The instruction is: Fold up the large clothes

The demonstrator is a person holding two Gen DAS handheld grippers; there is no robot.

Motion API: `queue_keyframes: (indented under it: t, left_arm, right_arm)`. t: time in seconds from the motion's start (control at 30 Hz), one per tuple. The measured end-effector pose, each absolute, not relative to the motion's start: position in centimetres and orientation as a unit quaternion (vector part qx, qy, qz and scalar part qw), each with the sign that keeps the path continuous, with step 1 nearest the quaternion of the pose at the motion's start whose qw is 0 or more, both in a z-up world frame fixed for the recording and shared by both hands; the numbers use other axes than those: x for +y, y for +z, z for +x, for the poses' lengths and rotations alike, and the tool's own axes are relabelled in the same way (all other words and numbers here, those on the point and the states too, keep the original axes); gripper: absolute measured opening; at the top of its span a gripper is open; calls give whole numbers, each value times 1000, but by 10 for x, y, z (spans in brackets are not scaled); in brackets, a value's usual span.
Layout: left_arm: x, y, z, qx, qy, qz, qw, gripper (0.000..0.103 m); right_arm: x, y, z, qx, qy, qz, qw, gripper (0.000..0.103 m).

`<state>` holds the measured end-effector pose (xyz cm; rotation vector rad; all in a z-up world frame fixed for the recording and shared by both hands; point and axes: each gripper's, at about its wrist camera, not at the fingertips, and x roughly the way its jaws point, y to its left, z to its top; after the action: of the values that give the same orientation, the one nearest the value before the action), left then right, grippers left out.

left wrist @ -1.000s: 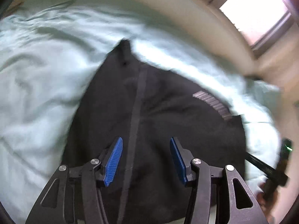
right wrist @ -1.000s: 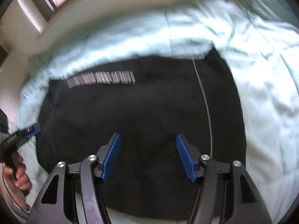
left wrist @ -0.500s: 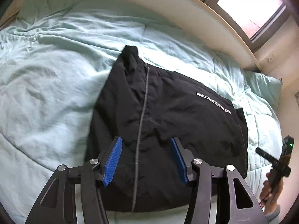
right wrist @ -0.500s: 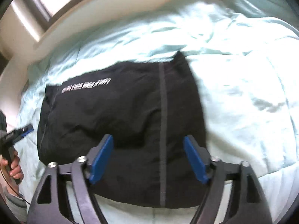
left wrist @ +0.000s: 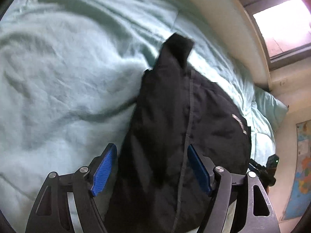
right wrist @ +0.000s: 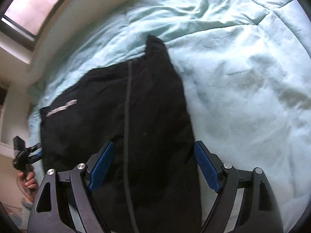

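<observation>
A black garment (left wrist: 165, 116) lies folded on a mint-green duvet (left wrist: 58, 77). It has a grey seam line and white lettering (left wrist: 240, 123). My left gripper (left wrist: 152, 155) hovers low over the garment's near left part. Its jaws are opening, the cloth lies under the gap, and the pads do not press on it. In the right wrist view the same garment (right wrist: 151, 106) runs toward the camera. My right gripper (right wrist: 153, 149) stands open above its near right edge, one fingertip (right wrist: 197, 147) at the hem. A narrow flap sticks out at the far end.
The duvet (right wrist: 243, 77) spreads wide to the right. A pale wall ledge (left wrist: 223, 19) and a window (left wrist: 281, 25) run along the far side. A pillow (left wrist: 272, 104) lies at the far corner. A person's hand (right wrist: 29, 182) shows at the left edge.
Both grippers have come down closer to the garment and their jaws stand wider. The left view has shifted toward the garment's left edge, the right view toward its right edge.
</observation>
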<state>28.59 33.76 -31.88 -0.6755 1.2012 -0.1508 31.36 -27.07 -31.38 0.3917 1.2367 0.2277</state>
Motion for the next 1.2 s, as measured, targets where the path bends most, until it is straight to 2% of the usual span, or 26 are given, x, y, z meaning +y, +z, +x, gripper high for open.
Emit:
queue_keyframes:
  t: [0.13,0.23,0.37,0.4,0.43,0.53,0.6,0.67,0.73,0.83,0.87,0.93,1.0,1.2]
  left_arm:
    - [337,-343,293,558,-84,-333,755,76]
    - [335,-361,298,557,-111,-366,737,76]
    - [332,-368,301,541,-120,-380,741,74]
    - [328,-364,300,530,-128,-375,750,51]
    - [324,-361,299,524,-135,-372,754,45]
    - [310,-347,296,519,-120,-332,779,40]
    - [309,-344,294,517,-123,-332,779,39]
    - [312,-348,299,523,-126,-350,767,42]
    - [317,-358,303,530,-127,-378,748,52]
    - [317,-366,305,530,-115,-403,737,51]
    - [314,-362,303,526,-107,-399,743,47]
    - [306,-342,292,510,-94,-380,766,31]
    - [299,-317,278,490,-99,-372,782,25]
    - [269,-217,215,431,-143,-341,823,20]
  right_arm:
    - [-267,-336,322,587,124,200,775,86]
    - [-265,-351,326,596,149,217,759,91]
    - [-264,-363,332,597,174,252,741,91]
    - [-264,-364,332,593,174,259,742,89]
    - [-263,-365,332,589,176,266,742,83]
    - [-260,-361,328,580,184,272,746,71]
    - [-258,-356,325,575,192,267,749,67]
    - [-256,-354,324,577,198,260,748,67]
    - [-254,-360,330,585,204,262,740,79]
    - [-253,-376,340,597,205,292,719,83]
    - [-252,-375,341,593,201,301,719,80]
    - [-248,-359,334,581,202,286,735,52]
    - [-245,-337,321,568,206,265,752,39]
    - [-232,-257,264,511,241,241,789,28]
